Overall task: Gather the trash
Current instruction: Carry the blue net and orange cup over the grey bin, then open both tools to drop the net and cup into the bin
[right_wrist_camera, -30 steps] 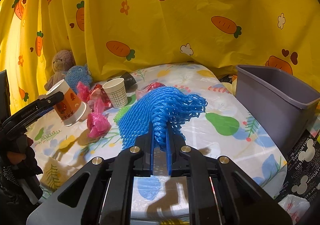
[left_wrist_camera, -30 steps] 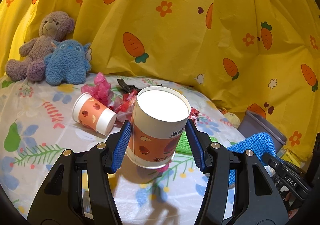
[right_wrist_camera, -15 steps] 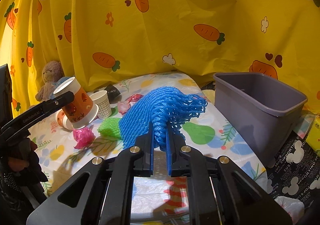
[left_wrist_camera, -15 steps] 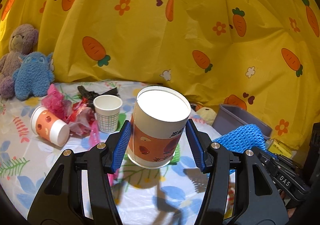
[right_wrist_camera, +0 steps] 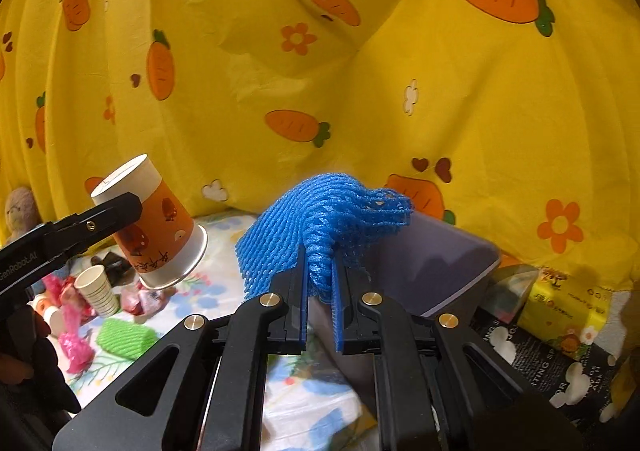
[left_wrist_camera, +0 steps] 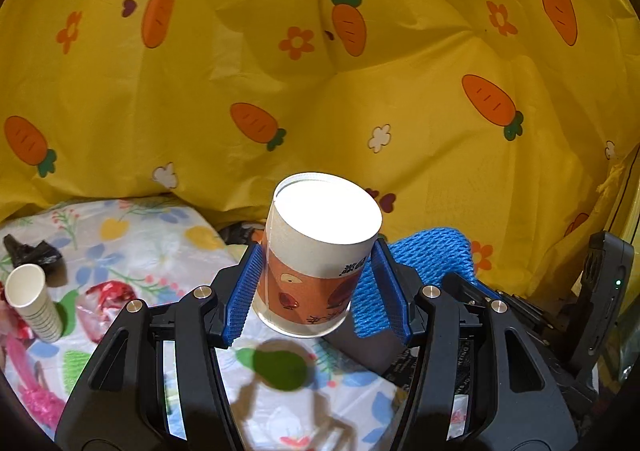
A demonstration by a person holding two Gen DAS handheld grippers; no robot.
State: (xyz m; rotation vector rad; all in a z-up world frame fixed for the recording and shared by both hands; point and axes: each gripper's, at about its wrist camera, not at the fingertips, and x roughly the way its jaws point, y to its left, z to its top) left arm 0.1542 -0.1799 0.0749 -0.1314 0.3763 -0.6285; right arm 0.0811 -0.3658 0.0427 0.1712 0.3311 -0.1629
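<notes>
Yellow carrot-print curtain [left_wrist_camera: 360,91] behind; floral tabletop [left_wrist_camera: 160,235] below. L gripper [left_wrist_camera: 316,291]: pads clamped on orange paper cup [left_wrist_camera: 316,263], base fwd, held in air above tabletop. R gripper [right_wrist_camera: 322,291]: jaws nearly closed, pinching blue foam net [right_wrist_camera: 320,227], net bunched over near rim of grey bin [right_wrist_camera: 440,263]. On tabletop w/ other litter: small striped cup [right_wrist_camera: 98,291] upright, green foam net [right_wrist_camera: 124,337], pink wrappers [right_wrist_camera: 74,347]. Yellow pkg [right_wrist_camera: 568,311] beside bin, off tabletop.
</notes>
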